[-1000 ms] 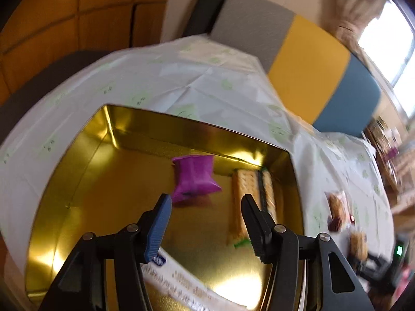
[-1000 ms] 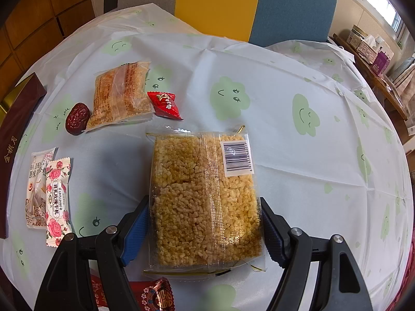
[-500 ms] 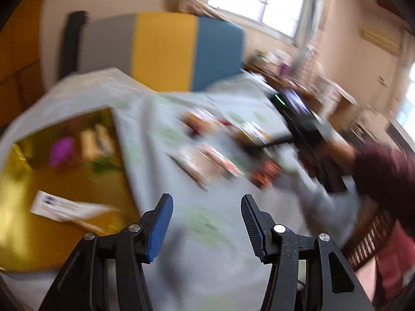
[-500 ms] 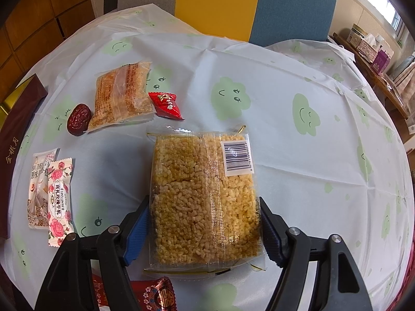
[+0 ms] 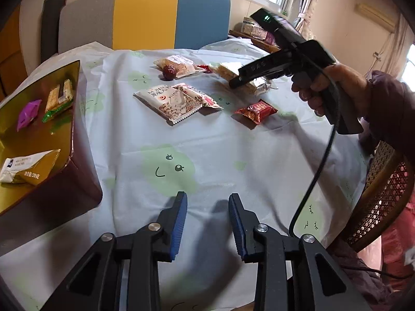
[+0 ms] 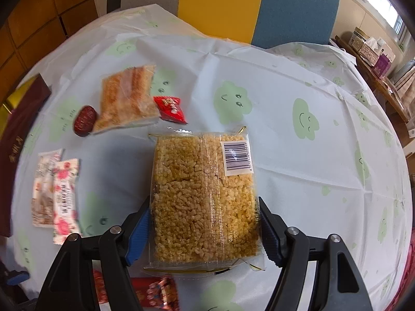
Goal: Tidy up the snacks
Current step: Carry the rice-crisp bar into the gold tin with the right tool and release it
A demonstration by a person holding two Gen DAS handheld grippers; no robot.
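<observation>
My left gripper (image 5: 207, 207) hovers over bare tablecloth right of the gold tin (image 5: 33, 140); its jaws are closing with nothing between them. The tin holds a purple candy (image 5: 27, 114), biscuit packs (image 5: 58, 98) and a white-gold sachet (image 5: 23, 165). My right gripper (image 6: 205, 223) is shut on the sides of a clear rice crisp pack (image 6: 202, 181). In the left wrist view a hand (image 5: 337, 85) holds that gripper (image 5: 233, 81) at the far right. Loose on the cloth lie a white nut pack (image 5: 168, 101), a rose-print pack (image 5: 199, 98), a red candy (image 5: 255, 110), a jujube (image 5: 169, 72) and a cake pack (image 5: 179, 63).
A chair (image 5: 145, 15) with a grey, yellow and blue back stands behind the table. A wicker chair (image 5: 381, 202) is at the right edge, and a black cable (image 5: 319, 171) hangs from the right gripper. A small red candy (image 6: 170, 108) lies just beyond the rice crisp pack.
My left gripper swung from over the gold tin to the right, above the tablecloth, and its jaws narrowed. The right gripper stayed around the rice crisp pack, jaws a touch narrower.
</observation>
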